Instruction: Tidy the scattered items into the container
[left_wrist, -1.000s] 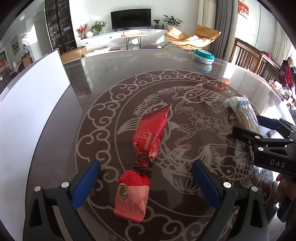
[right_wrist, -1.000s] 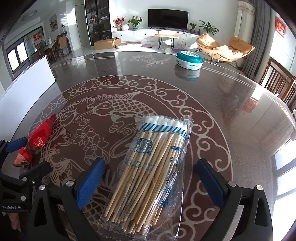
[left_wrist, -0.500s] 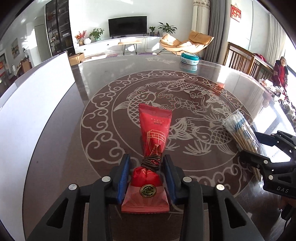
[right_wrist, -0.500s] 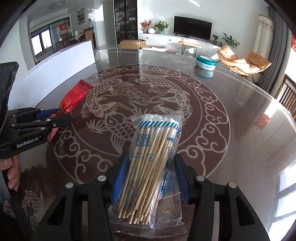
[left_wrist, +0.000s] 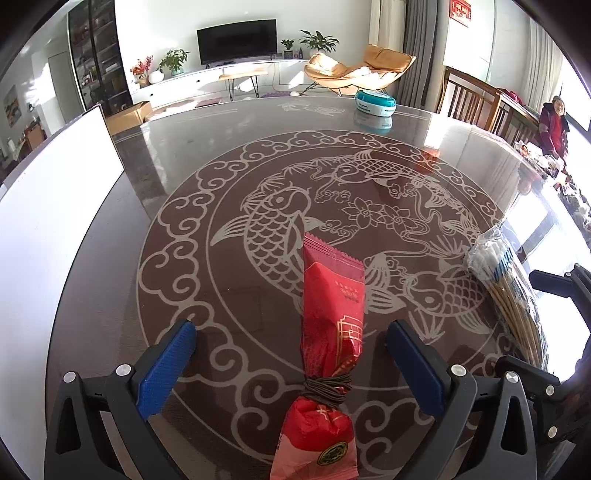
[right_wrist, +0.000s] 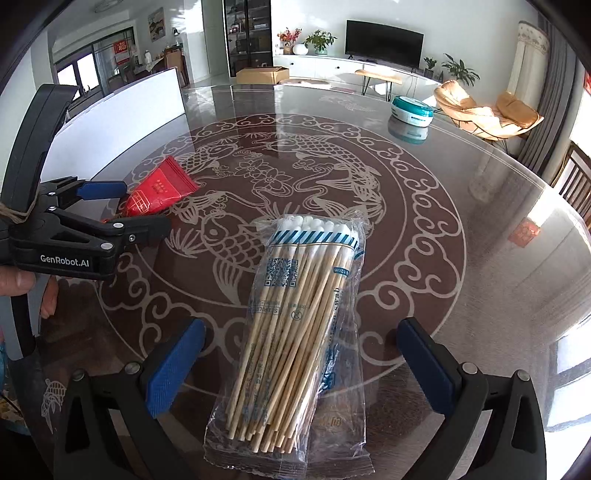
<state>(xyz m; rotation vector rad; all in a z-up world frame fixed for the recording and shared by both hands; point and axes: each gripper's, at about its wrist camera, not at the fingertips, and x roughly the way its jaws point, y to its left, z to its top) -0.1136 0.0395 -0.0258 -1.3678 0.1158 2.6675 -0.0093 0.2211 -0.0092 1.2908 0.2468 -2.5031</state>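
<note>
On the glass table (left_wrist: 177, 155) nothing looked tidied yet: the red packet (left_wrist: 328, 332) and swab pack (right_wrist: 291, 325) lay between just-reopened, wide-spread jaws of the left gripper (left_wrist: 291, 354) and right gripper (right_wrist: 303, 354), untouched; I saw no container.

Item count, table surface

One red packet bundle (left_wrist: 328, 354) tied with one elastic cord (left_wrist: 327, 386); one clear bag of cotton swabs (right_wrist: 295, 325); one teal-lidded round container (right_wrist: 412, 110); one white board (left_wrist: 55, 206); two grippers: left gripper (left_wrist: 291, 356), right gripper (right_wrist: 301, 354).
</note>
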